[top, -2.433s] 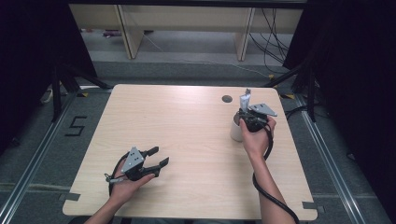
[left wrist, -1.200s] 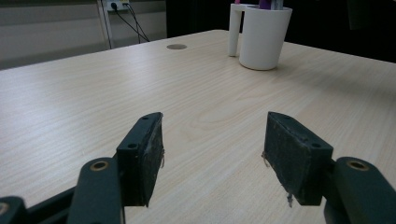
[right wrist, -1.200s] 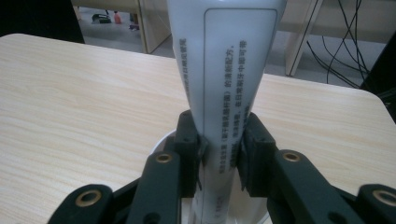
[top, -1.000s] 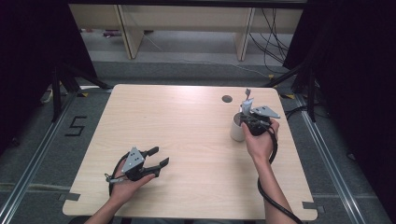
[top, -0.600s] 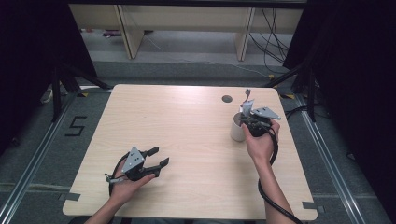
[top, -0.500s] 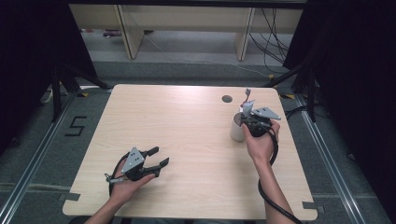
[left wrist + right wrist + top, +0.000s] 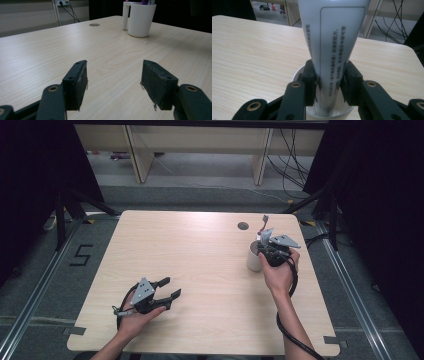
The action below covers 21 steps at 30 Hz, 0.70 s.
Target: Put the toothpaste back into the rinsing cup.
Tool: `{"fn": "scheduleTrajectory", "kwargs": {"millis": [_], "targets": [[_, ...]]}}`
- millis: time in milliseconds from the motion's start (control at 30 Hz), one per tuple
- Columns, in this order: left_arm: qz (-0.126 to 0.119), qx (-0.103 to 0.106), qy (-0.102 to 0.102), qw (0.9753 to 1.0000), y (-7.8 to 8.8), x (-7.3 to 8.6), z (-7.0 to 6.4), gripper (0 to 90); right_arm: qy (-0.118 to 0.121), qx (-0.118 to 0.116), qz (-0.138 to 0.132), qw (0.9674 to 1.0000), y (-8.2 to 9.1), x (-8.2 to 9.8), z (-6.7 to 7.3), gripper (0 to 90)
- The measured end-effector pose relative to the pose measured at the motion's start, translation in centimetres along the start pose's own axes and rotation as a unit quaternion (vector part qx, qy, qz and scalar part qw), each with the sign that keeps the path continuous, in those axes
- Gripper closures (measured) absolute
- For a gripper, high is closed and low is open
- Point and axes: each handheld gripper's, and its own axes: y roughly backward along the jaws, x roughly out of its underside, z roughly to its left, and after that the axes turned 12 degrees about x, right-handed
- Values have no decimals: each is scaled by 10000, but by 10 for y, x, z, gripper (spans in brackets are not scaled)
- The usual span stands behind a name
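A white cup [image 7: 253, 261] stands at the table's right side, with a pale tube [image 7: 332, 37] printed with text upright in it. My right gripper [image 7: 264, 251] reaches over the cup [image 7: 298, 73]. Its jaws sit on either side of the tube [image 7: 263, 227] and have just been opening, so the pads [image 7: 310, 82] stand a sliver off it. My left gripper [image 7: 170, 287] rests near the front left of the table, open with nothing between its pads [image 7: 80, 82]. In the left gripper view it faces the distant cup [image 7: 141, 21].
A small round hole [image 7: 243, 226] marks the wooden table [image 7: 200, 250] just behind the cup. Shelving legs and cables lie on the floor beyond the far edge. The right gripper's cable [image 7: 295, 340] trails off the table's front.
Since the earliest frame the right hand has shifted slightly to the right at the cup. The left gripper has not moved.
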Motion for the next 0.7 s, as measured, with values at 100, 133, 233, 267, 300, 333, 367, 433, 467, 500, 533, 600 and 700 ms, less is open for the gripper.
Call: {"fn": "scheduleTrajectory", "kwargs": {"millis": [100,133,233,267,300,333,367,433,467,500,533,600,700], "targets": [[0,0,3,10000,0,0,0,373,142,31,-28,9999,0,-1,-2,653],[-41,17,2,10000,-1,0,0,373,130,23,-24,9999,0,-1,-2,643],[-2,0,1,10000,0,0,0,373,8,-17,6,10000,-1,0,-1,622],[1,-1,1,10000,0,0,0,373,11,-6,-3,10000,-1,0,-2,614],[-11,8,1,10000,0,0,0,373,-39,9,25,10000,0,0,-1,607],[-39,23,2,10000,-1,0,0,373,-142,49,58,9999,1,1,0,601],[-55,29,2,10000,-1,0,0,373,-120,-6,38,9999,0,0,-1,594],[-51,22,1,10000,-1,0,0,373,-118,52,73,9999,1,0,-1,584],[-55,23,6,10000,-1,0,0,373,-134,66,53,9999,1,1,-1,580],[-59,29,7,10000,-1,0,1,373,-142,76,74,9998,1,1,-1,574],[-58,31,3,10000,-1,0,1,373,-127,36,23,9999,0,1,-1,569],[-58,32,0,10000,-1,0,1,373,-95,1,24,10000,0,0,-2,554],[8,-5,1,10000,0,0,0,373,-155,2,87,9998,2,0,-1,539]]}}
